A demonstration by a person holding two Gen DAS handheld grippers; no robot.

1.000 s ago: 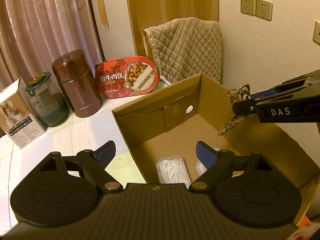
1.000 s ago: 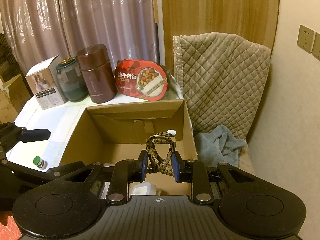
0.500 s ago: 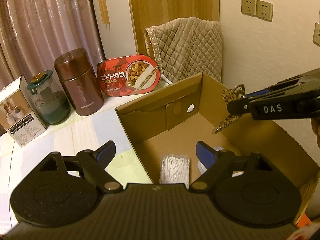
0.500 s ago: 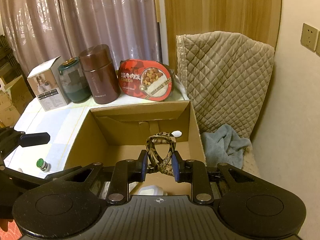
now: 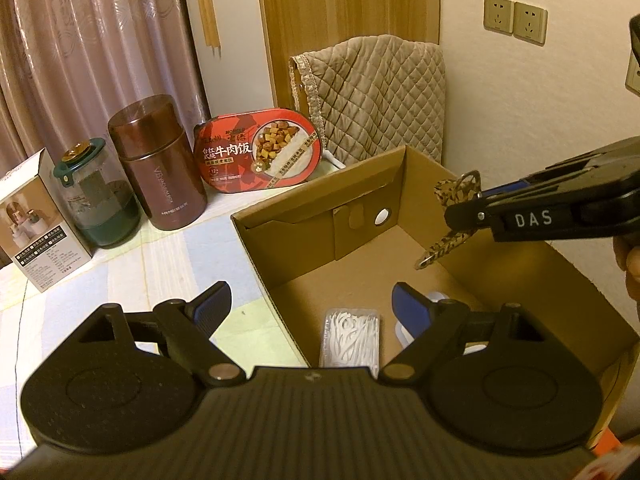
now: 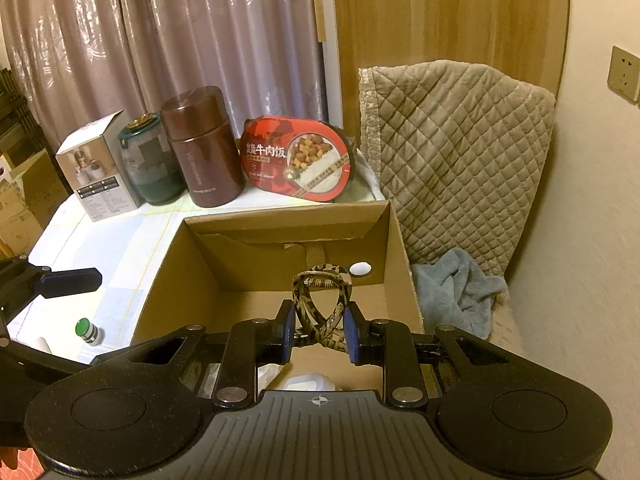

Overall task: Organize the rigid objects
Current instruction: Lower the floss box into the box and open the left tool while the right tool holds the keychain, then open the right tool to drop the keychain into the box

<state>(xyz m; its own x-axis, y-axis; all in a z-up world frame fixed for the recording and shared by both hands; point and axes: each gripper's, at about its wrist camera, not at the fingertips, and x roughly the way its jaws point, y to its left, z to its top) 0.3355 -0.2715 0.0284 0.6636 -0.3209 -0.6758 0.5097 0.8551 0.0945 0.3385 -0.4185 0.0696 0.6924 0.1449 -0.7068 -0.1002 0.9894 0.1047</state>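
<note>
At frame centre, the right tool (image 6: 319,332) pinches a patterned strap (image 6: 320,304) above the cardboard box (image 6: 394,256), so releasing comes next, while the left tool (image 5: 310,308) stays spread and empty.

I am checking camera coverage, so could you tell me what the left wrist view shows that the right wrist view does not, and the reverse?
Only the left wrist view shows the clear packet of white picks on the box floor and the keyring's dangling strap end. Only the right wrist view shows the green-capped bottle on the table and the blue towel. Both show the cardboard box, the patterned keyring clamped in the right gripper, and the brown canister.
</note>
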